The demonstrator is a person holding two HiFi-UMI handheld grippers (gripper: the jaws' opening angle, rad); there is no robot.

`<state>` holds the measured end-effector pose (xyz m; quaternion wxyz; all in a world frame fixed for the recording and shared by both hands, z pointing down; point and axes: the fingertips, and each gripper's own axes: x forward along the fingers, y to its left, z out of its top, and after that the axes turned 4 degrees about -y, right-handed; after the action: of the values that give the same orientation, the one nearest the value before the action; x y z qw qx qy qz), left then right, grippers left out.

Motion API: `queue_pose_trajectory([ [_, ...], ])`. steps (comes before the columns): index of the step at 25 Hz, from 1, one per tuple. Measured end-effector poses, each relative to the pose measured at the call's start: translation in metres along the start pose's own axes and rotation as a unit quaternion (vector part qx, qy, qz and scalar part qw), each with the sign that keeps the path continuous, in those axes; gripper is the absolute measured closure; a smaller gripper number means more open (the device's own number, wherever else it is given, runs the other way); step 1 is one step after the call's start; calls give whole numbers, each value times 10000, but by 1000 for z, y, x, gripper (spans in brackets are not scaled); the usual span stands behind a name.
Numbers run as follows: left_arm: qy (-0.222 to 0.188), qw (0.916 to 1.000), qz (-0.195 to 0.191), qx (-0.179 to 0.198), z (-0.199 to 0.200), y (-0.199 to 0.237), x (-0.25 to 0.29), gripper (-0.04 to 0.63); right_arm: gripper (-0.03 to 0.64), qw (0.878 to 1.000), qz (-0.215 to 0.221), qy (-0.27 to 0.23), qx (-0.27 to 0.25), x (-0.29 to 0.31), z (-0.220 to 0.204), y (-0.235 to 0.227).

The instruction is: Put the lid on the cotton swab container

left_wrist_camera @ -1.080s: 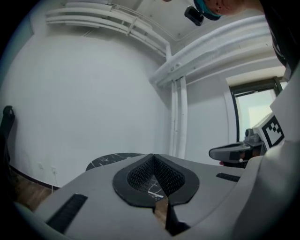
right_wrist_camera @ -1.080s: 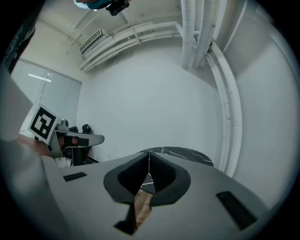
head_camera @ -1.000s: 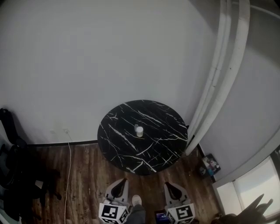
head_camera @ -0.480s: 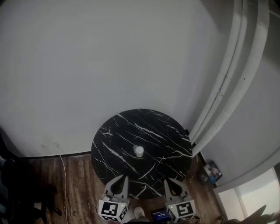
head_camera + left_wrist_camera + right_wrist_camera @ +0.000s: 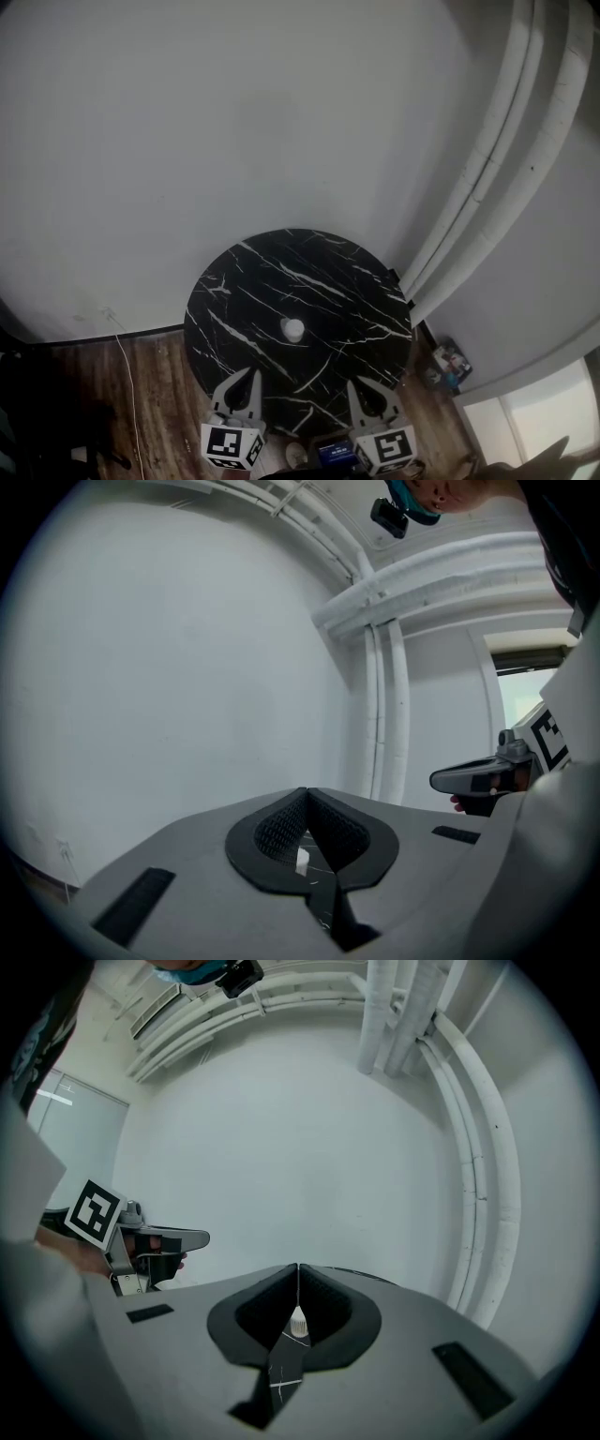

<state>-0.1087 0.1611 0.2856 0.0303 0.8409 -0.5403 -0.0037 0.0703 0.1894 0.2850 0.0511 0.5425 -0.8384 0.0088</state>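
A small white cotton swab container [image 5: 292, 329] stands near the middle of a round black marble table [image 5: 234, 300]. I cannot make out a separate lid at this distance. My left gripper [image 5: 251, 372] and right gripper [image 5: 357, 384] hang over the table's near edge, both well short of the container. In the left gripper view the container [image 5: 302, 860] shows through the gap below the left gripper [image 5: 306, 791], whose jaws meet at the tips. The right gripper [image 5: 297, 1267] is likewise shut on nothing, with the container [image 5: 298, 1323] beyond it.
White pipes [image 5: 487, 169] run up the wall right of the table. A thin cable [image 5: 122, 356] trails over the wooden floor on the left. Small packages [image 5: 445, 361] lie on the floor at the right. A shoe [image 5: 295, 455] shows between the grippers.
The view has moved toward the table, so it sits lower and closer. Both grippers went from over the floor to over the table's near edge. Their jaws look unchanged.
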Motion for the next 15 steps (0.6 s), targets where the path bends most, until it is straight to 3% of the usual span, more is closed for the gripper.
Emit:
queue_pose_trajectory([
  [11, -45, 9998, 165, 128, 5, 22, 22, 583, 598, 9999, 131, -20, 45, 29, 0, -3],
  [15, 32, 9995, 159, 270, -2, 25, 34, 583, 598, 9993, 223, -33, -305, 44, -6, -11],
])
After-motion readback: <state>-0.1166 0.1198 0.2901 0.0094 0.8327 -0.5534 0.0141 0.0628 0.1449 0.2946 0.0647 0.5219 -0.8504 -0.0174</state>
